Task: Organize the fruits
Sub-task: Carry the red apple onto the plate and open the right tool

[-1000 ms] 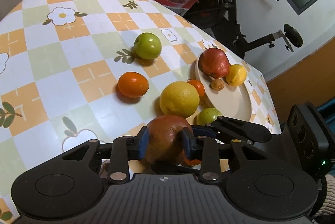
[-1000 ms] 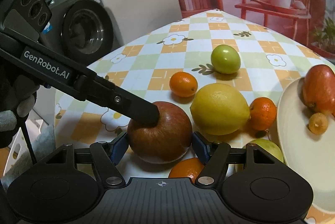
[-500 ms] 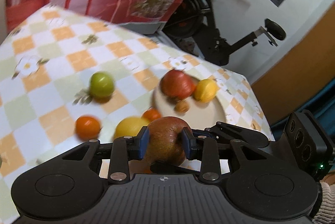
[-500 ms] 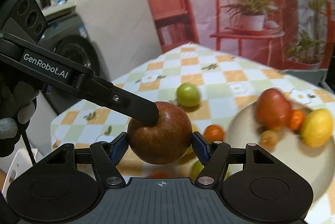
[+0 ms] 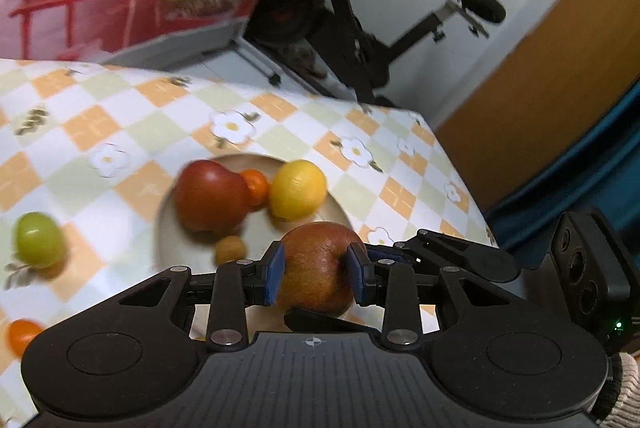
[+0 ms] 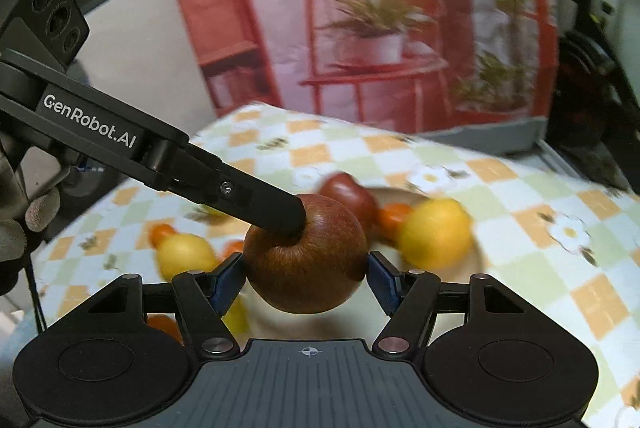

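Observation:
A red-brown apple [image 5: 318, 270] is held in the air by both grippers at once. My left gripper [image 5: 316, 272] is shut on it, blue pads on its sides. My right gripper [image 6: 306, 274] is shut on the same apple [image 6: 306, 256] from a crossing direction. A finger of the left gripper [image 6: 256, 202] presses the apple's top in the right wrist view. Below lies a beige plate [image 5: 168, 224] with a big red fruit [image 5: 210, 200], a small orange [image 5: 256, 186], a yellow lemon [image 5: 298, 190] and a small brown fruit [image 5: 230, 250].
A green apple [image 5: 38, 240] and an orange [image 5: 22, 336] lie on the checked tablecloth [image 5: 120, 132] left of the plate. A large lemon [image 6: 186, 254] lies on the cloth too. An exercise bike [image 5: 360, 28] stands beyond the table's far edge.
Both grippers lifted the apple off the table and carried it over toward the plate. The view swung to the right, so the plate now lies just ahead.

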